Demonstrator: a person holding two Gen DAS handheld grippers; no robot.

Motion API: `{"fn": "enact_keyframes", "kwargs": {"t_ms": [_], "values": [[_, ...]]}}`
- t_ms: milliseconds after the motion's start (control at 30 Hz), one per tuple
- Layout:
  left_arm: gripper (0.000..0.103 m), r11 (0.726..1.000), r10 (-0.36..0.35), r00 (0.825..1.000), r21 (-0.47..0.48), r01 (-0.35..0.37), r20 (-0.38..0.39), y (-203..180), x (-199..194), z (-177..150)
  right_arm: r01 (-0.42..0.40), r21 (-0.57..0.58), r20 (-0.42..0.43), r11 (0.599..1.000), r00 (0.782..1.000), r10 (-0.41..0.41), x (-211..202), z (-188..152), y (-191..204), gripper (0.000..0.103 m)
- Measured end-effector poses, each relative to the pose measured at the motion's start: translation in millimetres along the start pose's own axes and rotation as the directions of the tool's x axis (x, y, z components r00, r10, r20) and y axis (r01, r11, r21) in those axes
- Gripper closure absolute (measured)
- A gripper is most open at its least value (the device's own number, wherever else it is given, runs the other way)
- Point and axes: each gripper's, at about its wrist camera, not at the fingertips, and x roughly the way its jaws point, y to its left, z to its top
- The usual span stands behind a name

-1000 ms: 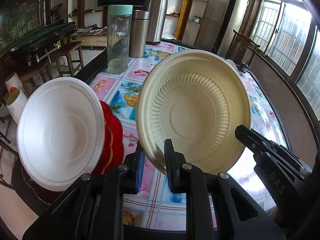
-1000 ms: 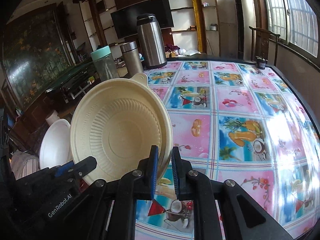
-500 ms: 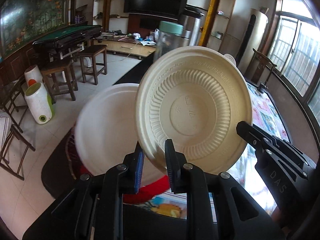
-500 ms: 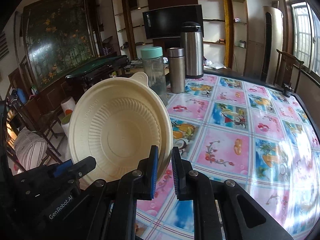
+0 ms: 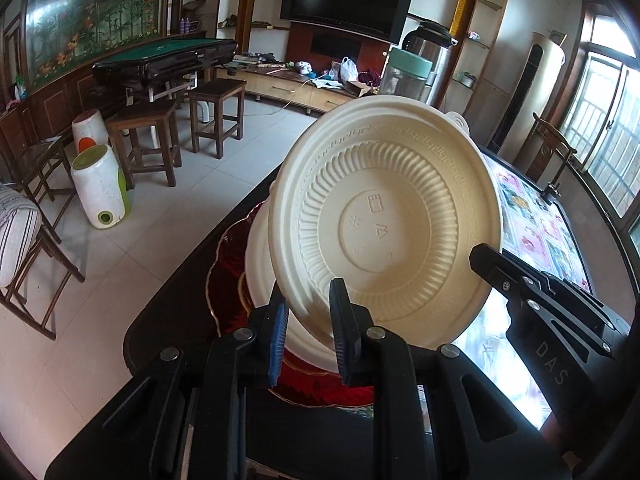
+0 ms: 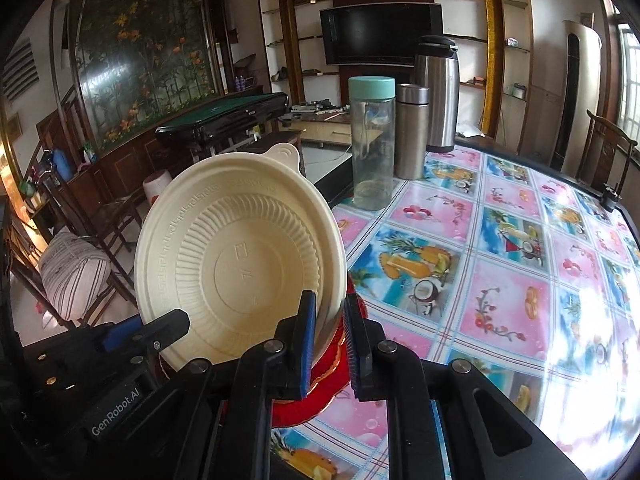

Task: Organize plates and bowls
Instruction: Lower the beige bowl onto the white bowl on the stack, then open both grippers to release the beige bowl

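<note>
- Left wrist view: the left gripper [image 5: 308, 328] had its jaws clenched on the rim of a cream bowl [image 5: 384, 236], held tilted above a white bowl [image 5: 260, 264] resting on a red plate [image 5: 228, 280] at the worktop [image 5: 536, 216] edge.
- Right wrist view: the right gripper [image 6: 328, 340] likewise clamped the cream bowl's [image 6: 240, 256] rim, over the red plate [image 6: 312, 396]; a bottle [image 6: 372, 144] stood near the worktop's [image 6: 500, 272] far edge.

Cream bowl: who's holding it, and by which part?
Both. The left gripper and right gripper each pinch the cream bowl at its lower rim, jaws closed either side of the wall.
</note>
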Motion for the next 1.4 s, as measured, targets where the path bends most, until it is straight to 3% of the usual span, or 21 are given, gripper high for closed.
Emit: {"fn": "enact_keyframes", "kwargs": {"t_ms": [367, 1067, 1400], "values": [[0.085, 1.0, 0.003, 0.999, -0.005, -0.003, -0.032, 11, 13, -3, -0.014, 0.016, -0.06, 1.0, 0.998, 0.014, 20, -5, 4, 0.089], [0.084, 1.0, -0.006, 0.998, 0.016, 0.007, -0.063, 9, 9, -6, -0.016, 0.003, -0.065, 1.0, 0.998, 0.016, 22, -6, 6, 0.089], [0.083, 0.998, 0.018, 0.997, 0.064, -0.013, -0.073, 2, 8, -7, -0.032, 0.015, -0.105, 0.999, 0.994, 0.034, 30, -7, 1, 0.088]]}}
